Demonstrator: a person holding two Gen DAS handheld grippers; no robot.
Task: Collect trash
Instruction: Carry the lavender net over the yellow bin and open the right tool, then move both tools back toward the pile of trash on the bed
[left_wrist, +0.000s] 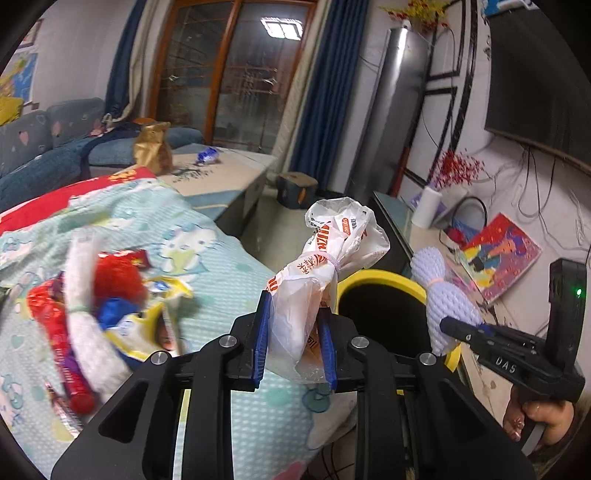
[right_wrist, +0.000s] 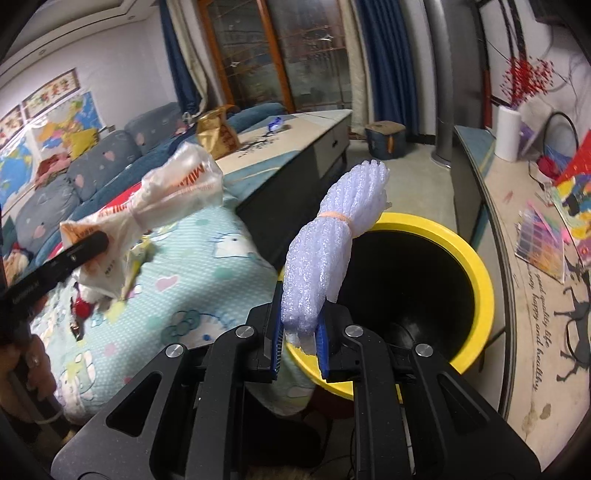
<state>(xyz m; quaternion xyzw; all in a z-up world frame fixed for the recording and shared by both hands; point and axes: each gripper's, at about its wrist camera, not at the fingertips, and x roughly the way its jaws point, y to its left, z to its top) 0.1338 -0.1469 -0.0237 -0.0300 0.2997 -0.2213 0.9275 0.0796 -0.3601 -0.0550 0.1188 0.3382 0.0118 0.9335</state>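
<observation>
In the left wrist view, our left claw (left_wrist: 294, 345) is clamped on a knotted white plastic bag (left_wrist: 325, 266) that rises toward 12 o'clock, its jaws easing slightly inward; in the right wrist view, our right claw (right_wrist: 300, 349) grips a bundled white foam net (right_wrist: 332, 243) tied with an orange band. Past both claws, at 1 to 2 o'clock, we see the yellow-rimmed black bin (right_wrist: 476, 273), its mouth just behind the foam net. At 9 o'clock, loose wrappers (left_wrist: 110, 295) lie on the cartoon-print blanket (left_wrist: 229, 266).
</observation>
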